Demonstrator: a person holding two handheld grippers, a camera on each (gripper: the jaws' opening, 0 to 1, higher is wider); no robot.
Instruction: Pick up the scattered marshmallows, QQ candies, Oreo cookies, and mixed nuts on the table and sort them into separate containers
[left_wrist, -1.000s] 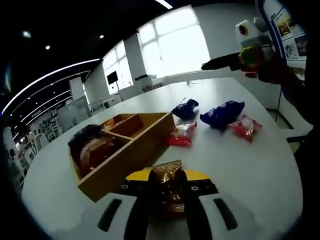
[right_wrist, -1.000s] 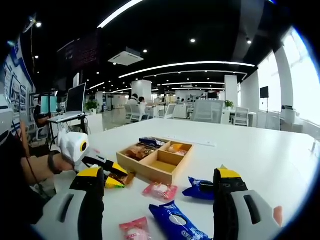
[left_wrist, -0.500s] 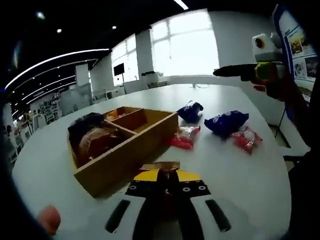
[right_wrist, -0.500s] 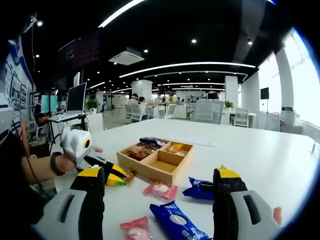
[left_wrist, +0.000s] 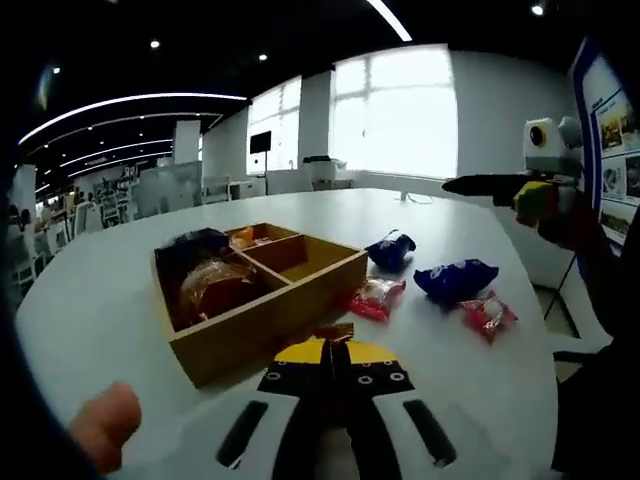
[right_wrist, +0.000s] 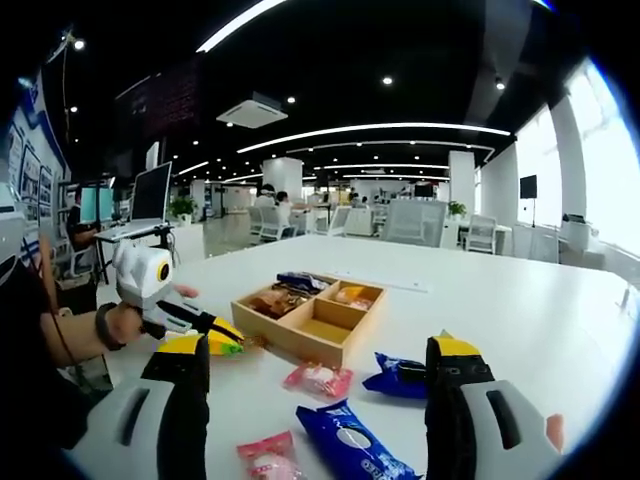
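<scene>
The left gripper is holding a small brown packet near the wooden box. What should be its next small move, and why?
Probably carry it forward over the wooden box and stop above the compartment with the brown packets. The left gripper is shut on a brown packet, just short of the box's near wall, and that near-left compartment already holds similar-looking wrappers. The right gripper is open and apart from it.

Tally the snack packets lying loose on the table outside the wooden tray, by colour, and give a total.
Blue packets: 2
Red or pink packets: 2
Total: 4 loose packets. One more, brown, is clamped in the left claw, off the table.
</scene>
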